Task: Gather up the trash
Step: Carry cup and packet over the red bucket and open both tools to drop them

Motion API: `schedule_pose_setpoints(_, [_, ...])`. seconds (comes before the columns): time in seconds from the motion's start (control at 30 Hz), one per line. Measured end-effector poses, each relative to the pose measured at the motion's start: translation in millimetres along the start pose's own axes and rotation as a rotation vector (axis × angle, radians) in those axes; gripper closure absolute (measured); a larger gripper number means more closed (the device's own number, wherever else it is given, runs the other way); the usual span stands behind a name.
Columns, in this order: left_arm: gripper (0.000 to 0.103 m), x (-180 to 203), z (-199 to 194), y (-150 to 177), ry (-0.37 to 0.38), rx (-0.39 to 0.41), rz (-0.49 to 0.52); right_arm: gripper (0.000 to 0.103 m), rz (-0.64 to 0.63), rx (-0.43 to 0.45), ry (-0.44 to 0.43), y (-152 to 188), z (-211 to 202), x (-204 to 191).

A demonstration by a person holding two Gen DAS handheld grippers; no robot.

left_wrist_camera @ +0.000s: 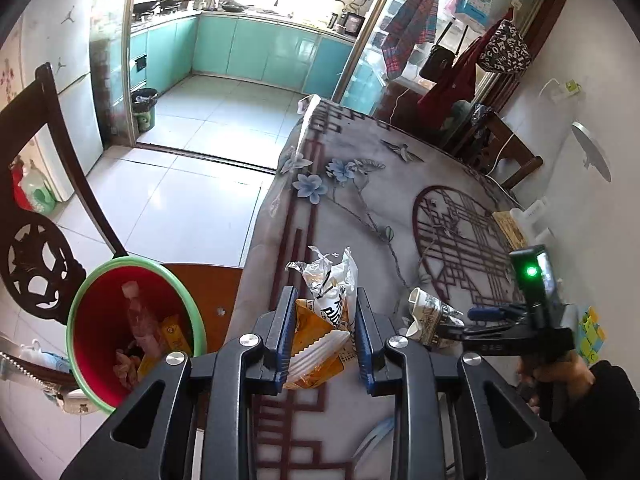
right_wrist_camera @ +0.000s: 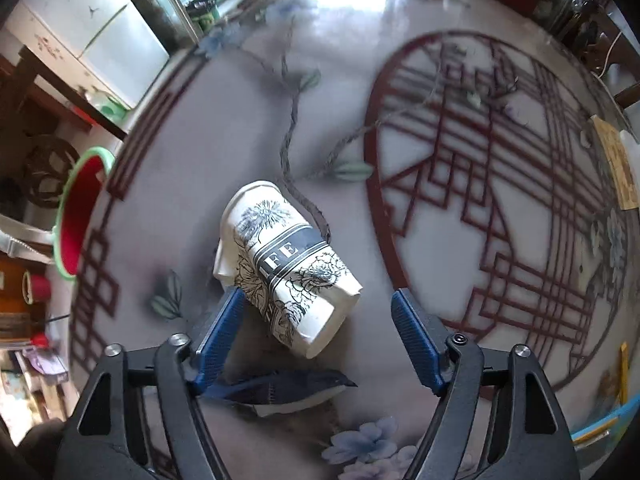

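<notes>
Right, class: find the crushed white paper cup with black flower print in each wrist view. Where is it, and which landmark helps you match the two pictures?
Left wrist view: the crushed white paper cup with black flower print lies lower right of centre on the table.
Right wrist view: the cup lies at centre, on its side.
Shared landmark: the red bin with green rim, at left in both.

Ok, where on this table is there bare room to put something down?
Bare cloth runs over the lattice circle and the far end of the table past the blue flowers. It is crowded near the front edge: wrappers between the left gripper fingers, crushed cup before the open right gripper.
</notes>
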State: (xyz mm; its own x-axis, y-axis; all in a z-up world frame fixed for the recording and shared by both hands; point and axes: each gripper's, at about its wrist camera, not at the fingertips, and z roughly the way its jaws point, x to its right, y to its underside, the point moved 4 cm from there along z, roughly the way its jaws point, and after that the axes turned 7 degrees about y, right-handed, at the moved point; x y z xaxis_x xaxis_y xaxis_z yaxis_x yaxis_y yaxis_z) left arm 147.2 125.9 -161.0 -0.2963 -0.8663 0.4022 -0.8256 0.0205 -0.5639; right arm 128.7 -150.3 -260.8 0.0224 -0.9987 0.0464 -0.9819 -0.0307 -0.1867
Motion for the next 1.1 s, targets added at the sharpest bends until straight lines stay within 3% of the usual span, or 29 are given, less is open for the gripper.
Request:
schedule_pose_setpoints(0.07, [0.079,-4,-1,-1,-0.008,0.0,-0.008,0.056,-0.001,-0.018,-0.016,0,5,-4])
schedule_pose_setpoints(0.2, [0.079,-17,-4,-1,-0.023,0.005,-0.03,0.057,0.0,0.021,-0.044,-1,-8,-17])
schedule_pose_setpoints(0.4, [0.079,-41,-6,2,-0.051,0.002,-0.064,0.057,-0.055,0.138,-0.011,-7,-54,-56])
schedule_pose_setpoints(0.73, [0.079,-89,-16,8,-0.104,0.007,-0.12,0.057,-0.157,0.225,-0.103,-31,-92,-143])
schedule_pose_setpoints(1.1, [0.079,-176,-27,22,-0.275,-0.015,-0.182,0.057,-0.261,0.238,-0.162,-48,-91,-222])
